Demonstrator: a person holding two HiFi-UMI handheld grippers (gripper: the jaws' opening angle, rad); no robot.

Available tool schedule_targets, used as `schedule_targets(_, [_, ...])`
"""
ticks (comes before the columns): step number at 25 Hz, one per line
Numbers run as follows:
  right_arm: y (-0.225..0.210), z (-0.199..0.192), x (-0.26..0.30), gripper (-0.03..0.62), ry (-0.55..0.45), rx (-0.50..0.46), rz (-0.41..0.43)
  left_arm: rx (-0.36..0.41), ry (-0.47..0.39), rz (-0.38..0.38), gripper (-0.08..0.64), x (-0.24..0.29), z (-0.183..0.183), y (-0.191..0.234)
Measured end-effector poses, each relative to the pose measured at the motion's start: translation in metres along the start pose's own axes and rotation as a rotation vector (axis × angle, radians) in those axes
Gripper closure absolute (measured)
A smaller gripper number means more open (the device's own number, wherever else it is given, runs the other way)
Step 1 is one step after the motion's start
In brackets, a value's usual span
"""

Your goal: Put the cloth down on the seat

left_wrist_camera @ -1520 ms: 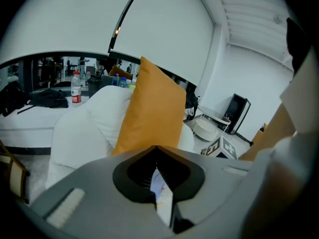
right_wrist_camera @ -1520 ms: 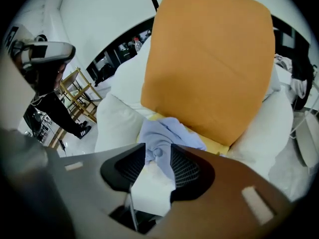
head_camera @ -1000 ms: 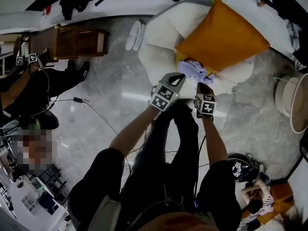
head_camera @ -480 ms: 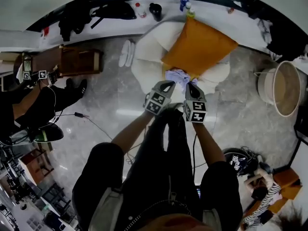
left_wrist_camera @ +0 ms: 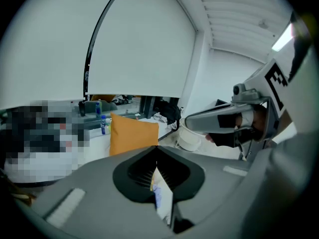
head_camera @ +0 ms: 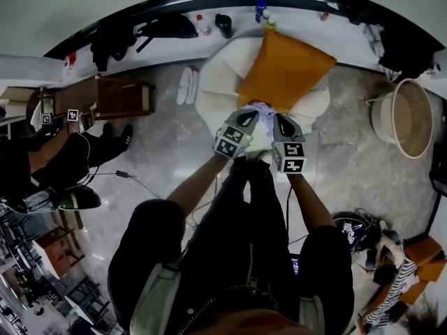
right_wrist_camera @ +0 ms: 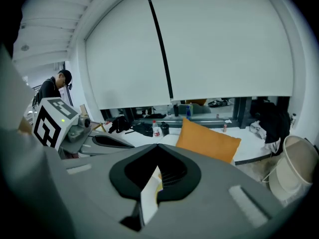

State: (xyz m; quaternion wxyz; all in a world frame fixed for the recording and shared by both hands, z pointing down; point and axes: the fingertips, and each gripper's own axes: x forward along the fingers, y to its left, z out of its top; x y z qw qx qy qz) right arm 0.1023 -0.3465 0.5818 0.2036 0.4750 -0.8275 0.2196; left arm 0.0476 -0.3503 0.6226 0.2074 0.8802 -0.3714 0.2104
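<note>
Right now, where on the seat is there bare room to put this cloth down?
Bare seat lies left of the orange cushion in the head view, with a narrower strip at its right front. The cushion crowds the middle and back.

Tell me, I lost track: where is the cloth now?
Head view, centre: the cloth is pinched by the left tongs and right tongs, held just before the orange cushion on the white seat.
</note>
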Motion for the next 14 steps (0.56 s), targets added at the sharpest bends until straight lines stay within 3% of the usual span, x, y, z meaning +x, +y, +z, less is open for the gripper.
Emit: schedule_targets(14, [0.0, 0.029, 0.004, 0.591, -0.032, -0.025, -0.011, 0.024, 0.0, -0.012, 0.554, -0.002, 0.012, 0.015])
